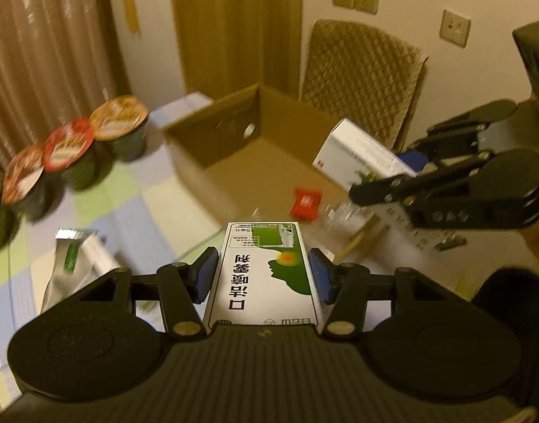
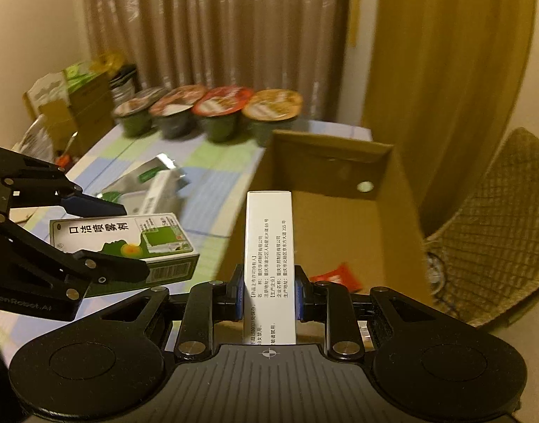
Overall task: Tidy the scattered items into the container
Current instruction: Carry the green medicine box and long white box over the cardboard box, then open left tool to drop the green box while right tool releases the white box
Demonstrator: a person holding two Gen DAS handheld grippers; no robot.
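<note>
Both tools are carrying loads toward the cardboard box (image 2: 340, 190), the landmark here.

Left tool (image 1: 262, 275): blue pads are pinching the long sides of the green-and-white spray carton (image 1: 266, 278), printed face up, long axis pointing at the box. The side grip is leaving the far end free, likely so it can slide in nose first. The right wrist view is showing this carton (image 2: 128, 243) hanging just outside the box's near-left wall, above the desk (image 2: 171, 155).

Right tool (image 2: 268, 290): its fingers are clamped on the narrow faces of the white medicine carton (image 2: 269, 246), held on edge. In the left wrist view that carton (image 1: 361, 151) is sitting over the box's right rim, further along than the other.

Inside the box: a red sachet (image 1: 306, 202) is lying on the floor near the front wall; something clear beside it is too blurred to name. Most of the floor behind is showing bare, so drop room looks ample.

Edges to mind: the box's upright side flaps, and the two tools crowding one opening, so staggered releases seem wise.

Left of the box: a foil pouch (image 2: 153, 172) is waiting on the desk, apparently not yet tidied; four lidded cups (image 2: 213, 109) are lining the desk's far edge. A wicker chair (image 2: 498, 218) is standing right of the box.
</note>
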